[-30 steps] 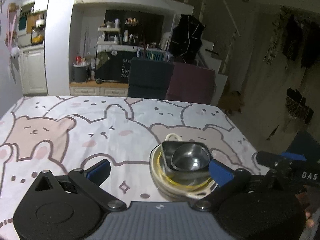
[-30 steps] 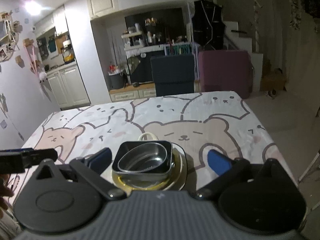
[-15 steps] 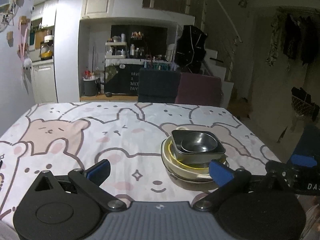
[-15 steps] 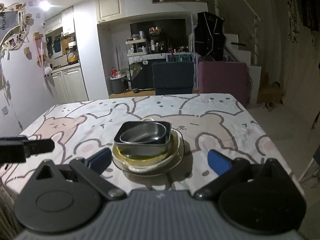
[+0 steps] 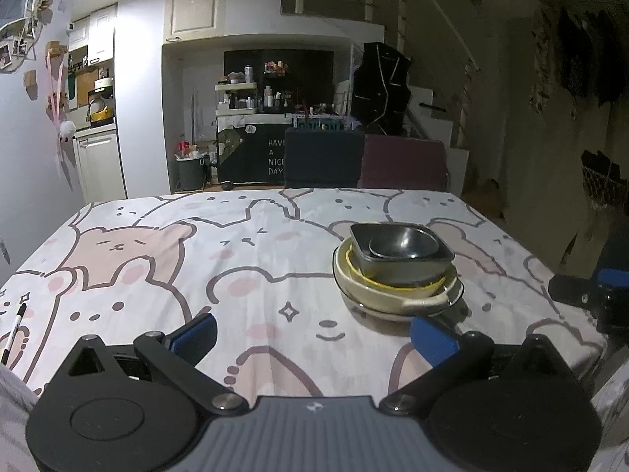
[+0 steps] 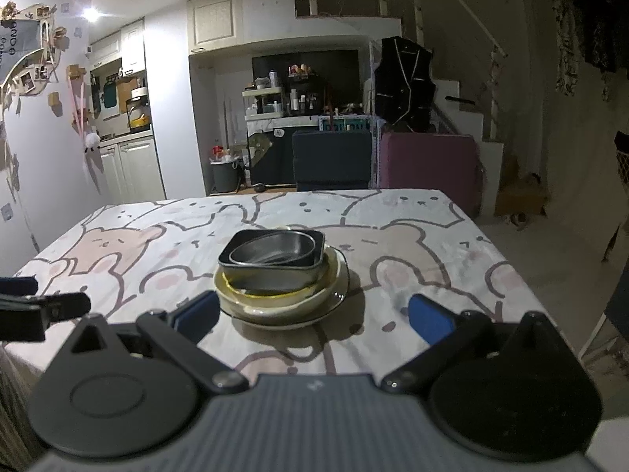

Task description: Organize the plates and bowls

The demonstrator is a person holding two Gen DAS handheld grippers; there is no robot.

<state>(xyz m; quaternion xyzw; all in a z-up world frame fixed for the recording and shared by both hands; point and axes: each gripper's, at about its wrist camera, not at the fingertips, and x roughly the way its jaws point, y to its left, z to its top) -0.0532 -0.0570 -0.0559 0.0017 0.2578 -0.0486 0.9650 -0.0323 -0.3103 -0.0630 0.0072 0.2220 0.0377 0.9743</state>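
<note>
One nested stack of dishes stands on the bear-print tablecloth. A round steel bowl (image 5: 403, 242) (image 6: 275, 249) sits inside a dark square bowl (image 5: 397, 263) (image 6: 271, 275), which rests in a yellow-rimmed dish and a cream bowl (image 5: 373, 291) (image 6: 275, 303) on a glass plate (image 6: 340, 293). My left gripper (image 5: 314, 334) is open, low at the table's near edge, left of and short of the stack. Also open, my right gripper (image 6: 312, 310) faces the stack from just in front. Neither holds anything. Each gripper shows at the other view's edge: the right gripper (image 5: 589, 295), the left gripper (image 6: 43, 306).
A black pen (image 5: 13, 330) lies at the table's left edge. Beyond the far edge stand a dark blue chair (image 5: 323, 157) and a purple chair (image 5: 405, 163), with kitchen shelves and stairs behind. The table (image 5: 236, 244) drops off close on the right.
Both grippers have pulled back and lowered away from the stack, so it appears farther off and seen more from the side. The stack itself has not moved.
</note>
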